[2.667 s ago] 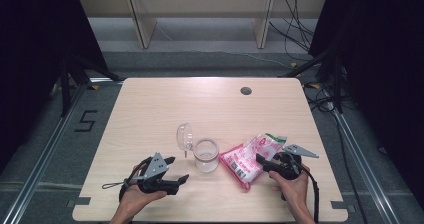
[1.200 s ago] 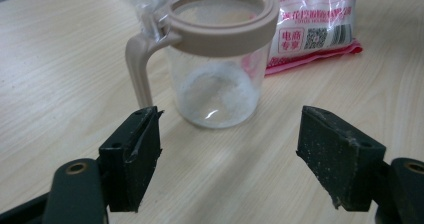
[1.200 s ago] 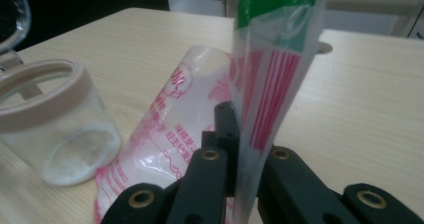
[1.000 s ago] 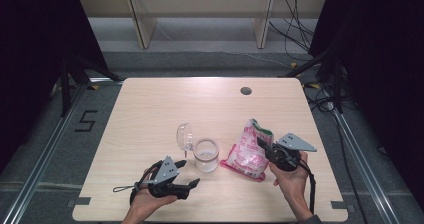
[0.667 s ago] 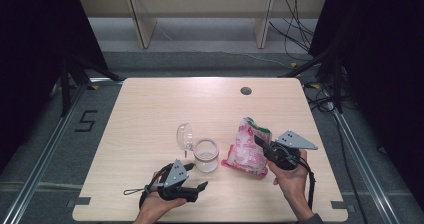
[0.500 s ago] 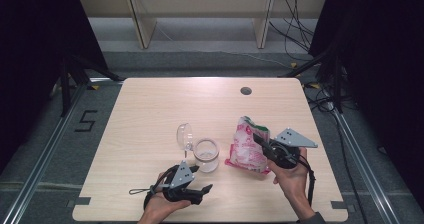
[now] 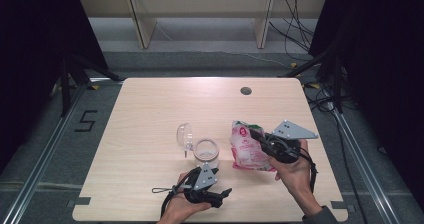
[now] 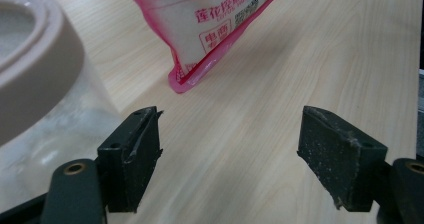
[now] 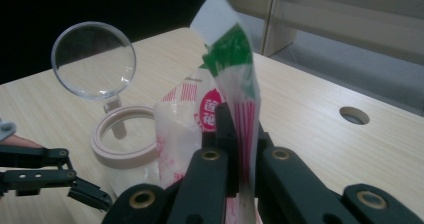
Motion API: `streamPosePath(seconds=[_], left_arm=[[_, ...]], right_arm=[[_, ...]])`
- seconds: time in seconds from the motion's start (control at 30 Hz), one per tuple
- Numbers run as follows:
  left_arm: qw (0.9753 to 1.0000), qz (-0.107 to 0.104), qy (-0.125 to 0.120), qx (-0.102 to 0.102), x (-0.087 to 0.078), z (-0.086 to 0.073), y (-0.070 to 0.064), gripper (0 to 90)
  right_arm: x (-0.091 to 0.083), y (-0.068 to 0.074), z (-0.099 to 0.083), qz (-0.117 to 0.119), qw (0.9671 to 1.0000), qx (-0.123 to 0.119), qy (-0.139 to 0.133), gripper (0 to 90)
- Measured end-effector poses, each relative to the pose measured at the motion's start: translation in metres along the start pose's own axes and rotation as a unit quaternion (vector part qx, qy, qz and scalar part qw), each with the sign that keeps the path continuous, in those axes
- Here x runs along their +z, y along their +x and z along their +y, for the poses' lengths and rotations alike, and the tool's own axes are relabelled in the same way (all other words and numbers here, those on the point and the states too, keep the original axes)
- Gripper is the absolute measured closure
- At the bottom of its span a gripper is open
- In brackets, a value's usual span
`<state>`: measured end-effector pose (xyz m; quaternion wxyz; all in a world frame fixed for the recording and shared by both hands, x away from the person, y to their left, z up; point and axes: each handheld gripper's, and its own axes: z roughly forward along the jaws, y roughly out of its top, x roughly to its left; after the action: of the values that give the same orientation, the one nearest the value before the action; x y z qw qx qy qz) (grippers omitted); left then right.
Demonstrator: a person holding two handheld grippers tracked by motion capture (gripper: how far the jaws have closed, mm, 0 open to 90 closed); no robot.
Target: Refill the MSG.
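A pale wooden surface [image 7: 150, 114] holds one pink-and-white pouch [image 7: 246, 148] and one clear jar [image 7: 206, 153], its round hinged lid [image 7: 184, 135] flipped open. The right hand-held gripper [image 7: 258, 136] is clenched on the pouch, holding it upright just right of the jar. The left hand-held gripper [image 8: 230, 154] hovers released beside the jar (jaws wide, gripping nothing). Judging by this, the pouch is raised but not yet tipped; steadying the jar and pouring appear left.

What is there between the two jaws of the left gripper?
Nothing: the left gripper stands open over bare wooden table, as the left gripper view shows. The jar sits just left of it.
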<state>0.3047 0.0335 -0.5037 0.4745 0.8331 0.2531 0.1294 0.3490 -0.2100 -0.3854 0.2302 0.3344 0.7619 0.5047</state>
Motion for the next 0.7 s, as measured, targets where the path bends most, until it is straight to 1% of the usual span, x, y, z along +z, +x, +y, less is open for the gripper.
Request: streamPosePath(seconds=[0.03, 0.07, 0.1, 0.13, 0.17, 0.2, 0.23, 0.27, 0.3, 0.33, 0.37, 0.4, 0.43, 0.47, 0.5, 0.53, 0.57, 0.6, 0.63, 0.67, 0.7], left_arm=[[1.0000, 0.000, -0.002, -0.004, 0.003, 0.001, -0.001, 24.7], [0.9999, 0.011, 0.006, 0.004, 0.004, 0.002, -0.002, 24.8], [0.9999, 0.015, 0.000, 0.005, 0.007, 0.003, -0.003, 24.7], [0.9999, 0.011, 0.003, 0.002, 0.009, 0.004, -0.003, 24.8], [0.9998, 0.021, 0.006, 0.004, 0.010, 0.005, -0.003, 24.9], [0.9998, 0.019, 0.000, -0.006, 0.013, 0.007, -0.003, 24.9], [0.9997, 0.024, 0.001, -0.008, 0.015, 0.008, -0.003, 25.0], [0.9995, 0.029, -0.003, -0.014, 0.017, 0.009, -0.004, 25.2], [0.9992, 0.040, 0.001, -0.008, 0.019, 0.010, -0.004, 25.4], [0.9992, 0.040, 0.001, -0.008, 0.019, 0.010, -0.004, 25.5], [0.9984, 0.055, -0.007, -0.012, 0.023, 0.011, -0.005, 25.5], [0.9984, 0.054, -0.007, -0.015, 0.024, 0.012, -0.005, 25.6], [0.9984, 0.054, -0.007, -0.015, 0.024, 0.012, -0.005, 26.0], [0.9979, 0.061, -0.014, -0.019, 0.027, 0.014, -0.006, 26.4], [0.9974, 0.064, -0.022, -0.022, 0.028, 0.015, -0.006, 27.0], [0.9971, 0.067, -0.022, -0.026, 0.030, 0.015, -0.006, 27.1], [0.9972, 0.065, -0.024, -0.028, 0.032, 0.016, -0.007, 27.2], [0.9976, 0.064, -0.019, -0.021, 0.034, 0.017, -0.007, 27.7], [0.9975, 0.067, -0.016, -0.011, 0.035, 0.019, -0.006, 27.8], [0.9973, 0.067, -0.023, -0.019, 0.038, 0.019, -0.008, 27.8], [0.9970, 0.071, -0.024, -0.018, 0.040, 0.020, -0.009, 28.2]], right_arm=[[-0.001, 0.000, 0.002, 0.003, 1.0000, -0.005, 0.001, 90.0], [-0.002, 0.001, 0.003, 0.003, 0.9999, -0.009, -0.004, 90.0], [-0.004, 0.001, 0.005, 0.004, 1.0000, -0.006, 0.001, 90.0], [-0.004, 0.001, 0.007, 0.005, 0.9998, -0.018, -0.012, 90.0], [-0.005, 0.000, 0.009, 0.009, 0.9998, -0.018, -0.010, 90.0], [-0.008, 0.003, 0.010, 0.005, 0.9999, -0.005, -0.011, 90.0], [-0.009, 0.001, 0.013, 0.007, 0.9996, -0.022, -0.014, 90.0], [-0.011, 0.003, 0.015, 0.009, 0.9997, -0.015, -0.017, 90.0], [-0.013, 0.003, 0.018, 0.015, 0.9994, -0.023, -0.022, 90.0], [-0.015, 0.003, 0.020, 0.009, 0.9992, -0.030, -0.024, 90.0], [-0.017, 0.005, 0.022, 0.010, 0.9995, -0.016, -0.027, 90.0], [-0.019, 0.005, 0.025, 0.015, 0.9993, -0.024, -0.025, 90.0], [-0.019, 0.005, 0.025, 0.015, 0.9993, -0.024, -0.025, 90.0], [-0.023, 0.009, 0.029, 0.021, 0.9993, -0.019, -0.025, 90.0], [-0.025, 0.011, 0.031, 0.021, 0.9992, -0.023, -0.026, 90.0], [-0.026, 0.011, 0.033, 0.023, 0.9987, -0.028, -0.036, 90.0], [-0.029, 0.014, 0.036, 0.025, 0.9990, -0.021, -0.031, 90.0], [-0.030, 0.015, 0.038, 0.030, 0.9985, -0.026, -0.037, 90.0], [-0.032, 0.016, 0.039, 0.026, 0.9987, -0.028, -0.035, 90.0], [-0.032, 0.018, 0.041, 0.034, 0.9982, -0.031, -0.038, 90.0], [-0.034, 0.020, 0.042, 0.034, 0.9984, -0.033, -0.033, 90.0]])
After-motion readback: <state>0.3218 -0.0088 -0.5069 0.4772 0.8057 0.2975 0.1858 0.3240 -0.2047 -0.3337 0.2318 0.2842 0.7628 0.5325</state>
